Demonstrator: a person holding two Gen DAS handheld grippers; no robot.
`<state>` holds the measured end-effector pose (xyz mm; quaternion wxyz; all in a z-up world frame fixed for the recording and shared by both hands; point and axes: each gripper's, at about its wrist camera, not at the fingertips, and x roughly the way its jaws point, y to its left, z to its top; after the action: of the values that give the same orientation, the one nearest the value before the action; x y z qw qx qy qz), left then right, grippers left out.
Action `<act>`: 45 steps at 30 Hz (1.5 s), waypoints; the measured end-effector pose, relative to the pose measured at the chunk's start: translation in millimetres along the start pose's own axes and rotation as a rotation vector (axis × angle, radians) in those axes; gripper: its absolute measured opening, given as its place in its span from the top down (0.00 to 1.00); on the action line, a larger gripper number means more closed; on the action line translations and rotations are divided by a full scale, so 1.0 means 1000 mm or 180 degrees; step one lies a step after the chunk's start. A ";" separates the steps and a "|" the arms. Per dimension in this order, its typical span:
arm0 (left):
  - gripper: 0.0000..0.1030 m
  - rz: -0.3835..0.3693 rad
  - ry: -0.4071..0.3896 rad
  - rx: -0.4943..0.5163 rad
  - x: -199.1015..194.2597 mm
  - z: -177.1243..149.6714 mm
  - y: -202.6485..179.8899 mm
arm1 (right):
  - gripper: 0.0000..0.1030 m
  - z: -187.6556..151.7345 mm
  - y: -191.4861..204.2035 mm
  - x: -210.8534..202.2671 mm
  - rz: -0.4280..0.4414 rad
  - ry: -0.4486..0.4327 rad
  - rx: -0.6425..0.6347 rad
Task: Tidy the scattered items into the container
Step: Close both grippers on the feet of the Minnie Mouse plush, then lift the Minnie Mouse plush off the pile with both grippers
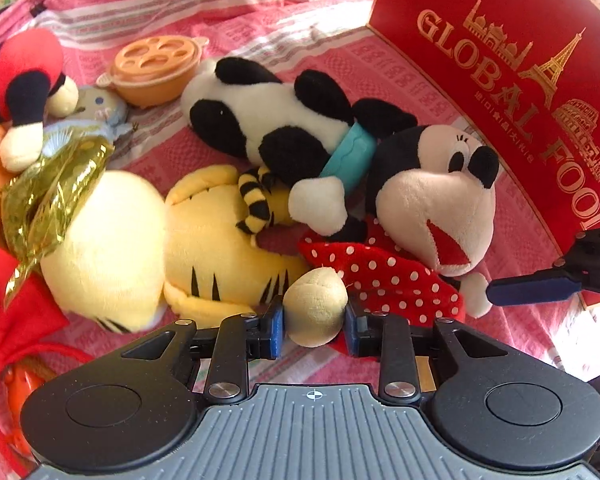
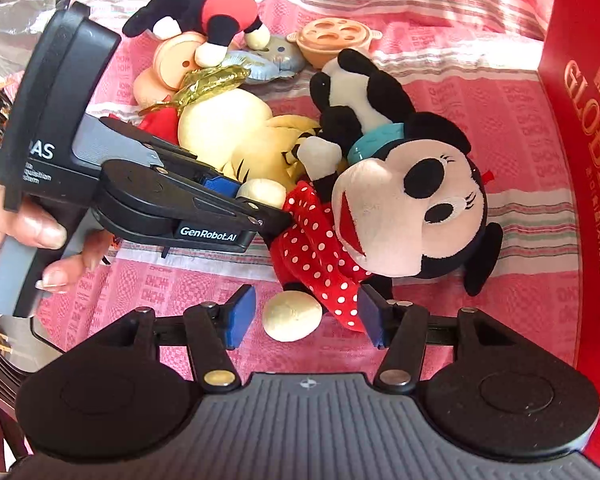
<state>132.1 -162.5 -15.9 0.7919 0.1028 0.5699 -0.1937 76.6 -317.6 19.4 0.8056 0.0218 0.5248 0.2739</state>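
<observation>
Item: soft mouse doll (image 2: 396, 204) in a red white-dotted dress, black ears, cream face; lying on the pink woven cloth (image 1: 260, 12), centre of the right wrist view.

Tool state: left gripper (image 1: 315, 330) narrow, pads pressing the doll's cream foot (image 1: 316, 308). Right gripper (image 2: 306, 320) wide, jaws either side of the other cream foot (image 2: 292, 316), not touching.

Container: red printed cardboard box (image 1: 500, 60) at 2 o'clock in the left view; interior hidden, contents cannot be told.

Remaining on cloth: black-and-white panda plush (image 1: 268, 116) at 12 o'clock, yellow striped cat plush (image 1: 172, 248) at 9, orange plastic toy pot (image 1: 156, 68) at 11, red-and-black plush (image 1: 24, 76) at 10.

Progress: judged early; nothing visibly stowed.
</observation>
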 end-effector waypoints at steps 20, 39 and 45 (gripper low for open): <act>0.40 -0.0312 -0.0135 -0.0313 -0.047 -0.011 0.006 | 0.69 -0.023 0.003 0.029 -0.0215 0.0367 -0.0530; 0.88 0.0194 0.0616 0.0358 0.021 -0.029 -0.011 | 0.70 -0.033 -0.016 0.028 -0.0071 0.0372 -0.0300; 0.38 -0.0046 0.0208 0.0294 -0.029 -0.017 -0.006 | 0.70 -0.029 -0.015 0.028 -0.0061 0.0378 -0.0314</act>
<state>107.2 -156.3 6.0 0.7659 0.1414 0.5866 -0.2220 66.1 -324.7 -22.3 0.7758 -0.0392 0.5577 0.2925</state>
